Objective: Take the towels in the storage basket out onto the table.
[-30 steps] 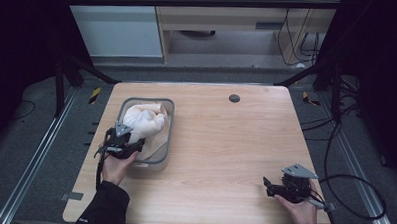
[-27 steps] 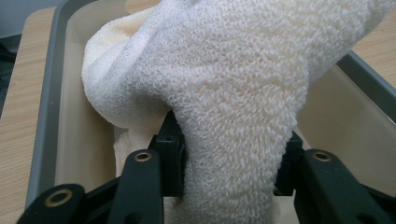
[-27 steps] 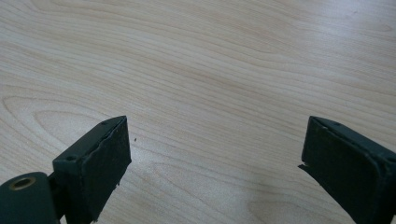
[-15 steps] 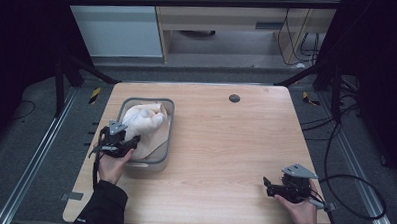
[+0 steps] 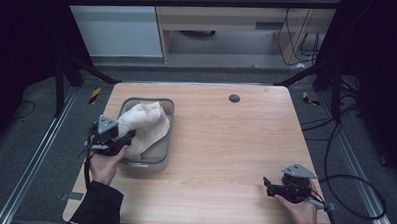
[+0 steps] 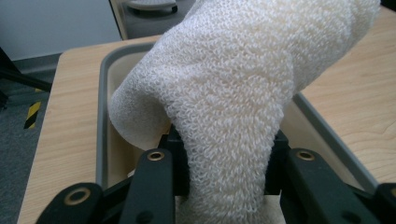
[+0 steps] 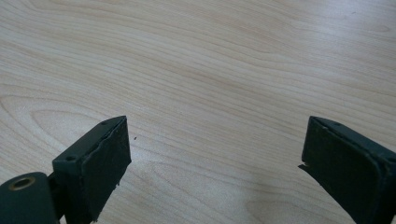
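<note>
A cream terry towel (image 5: 143, 124) lies bunched in a grey plastic tub (image 5: 166, 158) on the left of the wooden table. My left gripper (image 5: 127, 137) is at the tub's near left corner, shut on a fold of the towel (image 6: 229, 140); both black jaws press into the cloth, which rises in a hump above the tub's rim (image 6: 103, 116). The jaws have just been closing on the towel. My right gripper (image 5: 270, 187) rests low near the table's front right, jaws wide open over bare wood (image 7: 215, 154) with nothing between them.
A small dark round hole cover (image 5: 234, 98) sits near the table's (image 5: 235, 143) far edge. Black frame bars and cables run beside the table, and a cabinet stands beyond it.
The left gripper has risen a little with the towel fold in it, pulling the cloth up and toward the tub's near left corner. The right gripper stayed put.
</note>
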A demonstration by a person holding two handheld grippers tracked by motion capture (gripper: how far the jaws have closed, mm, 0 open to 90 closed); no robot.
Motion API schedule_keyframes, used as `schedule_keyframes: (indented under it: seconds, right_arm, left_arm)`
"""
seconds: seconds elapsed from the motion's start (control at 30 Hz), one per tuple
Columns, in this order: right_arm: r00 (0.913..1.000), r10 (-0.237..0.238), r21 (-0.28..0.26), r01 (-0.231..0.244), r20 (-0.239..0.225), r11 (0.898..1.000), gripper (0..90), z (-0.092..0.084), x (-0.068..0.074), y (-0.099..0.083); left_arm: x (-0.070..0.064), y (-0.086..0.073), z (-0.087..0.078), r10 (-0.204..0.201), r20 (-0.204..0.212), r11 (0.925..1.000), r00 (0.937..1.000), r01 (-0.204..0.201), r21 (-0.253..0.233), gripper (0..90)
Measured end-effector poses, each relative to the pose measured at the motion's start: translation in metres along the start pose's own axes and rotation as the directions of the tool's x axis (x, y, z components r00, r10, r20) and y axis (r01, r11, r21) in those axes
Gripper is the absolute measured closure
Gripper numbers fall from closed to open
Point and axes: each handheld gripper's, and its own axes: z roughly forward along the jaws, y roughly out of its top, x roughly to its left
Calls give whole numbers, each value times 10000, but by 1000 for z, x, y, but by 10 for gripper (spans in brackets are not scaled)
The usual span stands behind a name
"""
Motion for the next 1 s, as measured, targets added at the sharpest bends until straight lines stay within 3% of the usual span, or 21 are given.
schedule_keyframes:
  seconds: [0.3, 0.63, 1.0]
  right_arm:
    - [10000, -14, -15, 14, 18, 10000, 79, 0, 0, 0]
    - [10000, -3, -43, 3, 24, 10000, 79, 0, 0, 0]
    - [10000, -1, -53, 1, 31, 10000, 78, 0, 0, 0]
  left_arm:
    - [1, 16, -22, 283, 122, 9993, 9995, -279, -261, 654]
    - [0, 32, -46, 402, 305, 9952, 9987, -372, -910, 659]
    - [-9, 44, -57, 577, 746, 9922, 9955, -489, -1149, 661]
